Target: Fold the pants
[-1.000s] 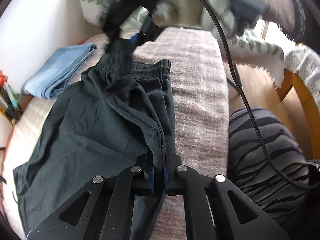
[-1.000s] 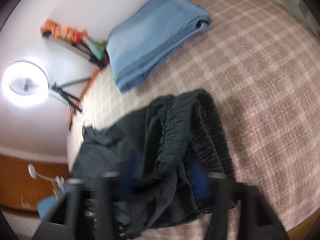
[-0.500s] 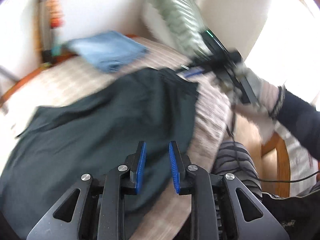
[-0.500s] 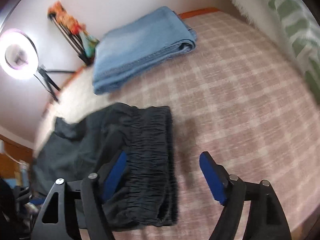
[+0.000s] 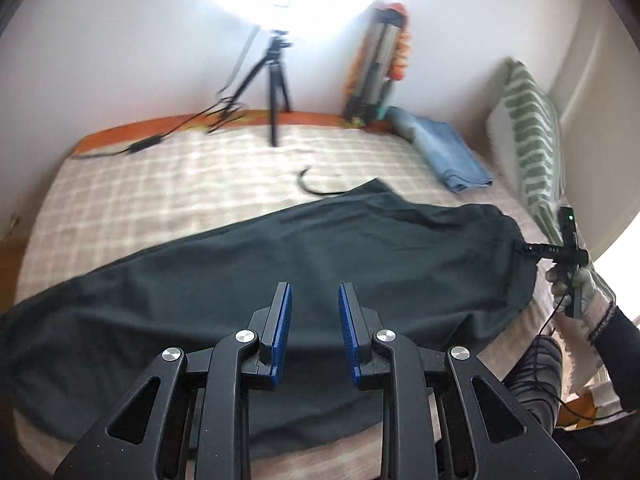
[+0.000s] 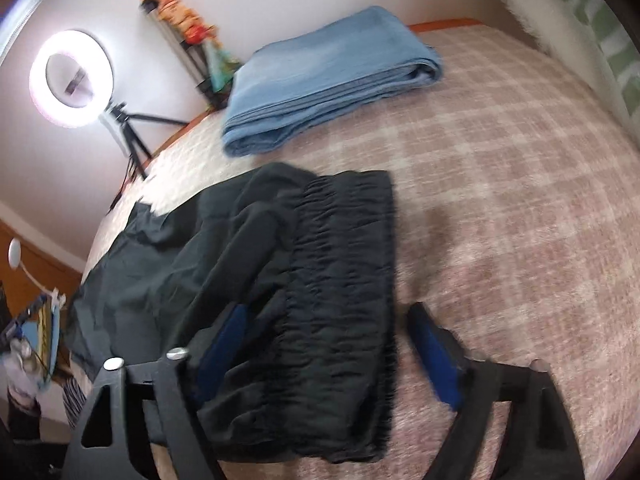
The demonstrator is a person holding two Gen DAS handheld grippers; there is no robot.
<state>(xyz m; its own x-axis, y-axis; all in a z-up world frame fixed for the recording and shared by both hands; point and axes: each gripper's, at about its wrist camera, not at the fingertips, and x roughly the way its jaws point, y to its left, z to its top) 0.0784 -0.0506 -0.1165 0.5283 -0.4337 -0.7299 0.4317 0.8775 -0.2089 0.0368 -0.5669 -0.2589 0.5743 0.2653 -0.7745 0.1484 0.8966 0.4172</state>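
Now pants under open L gripper, waistband between R fingers

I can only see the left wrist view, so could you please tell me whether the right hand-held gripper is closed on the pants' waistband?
Observer: No, the right hand-held gripper is open wide, with one finger on either side of the waistband.
Operator: Thank you. Is the waistband lying flat there?
Observer: Mostly. Its gathered elastic rests on the plaid bedcover, with loose fabric bunched along its left side.
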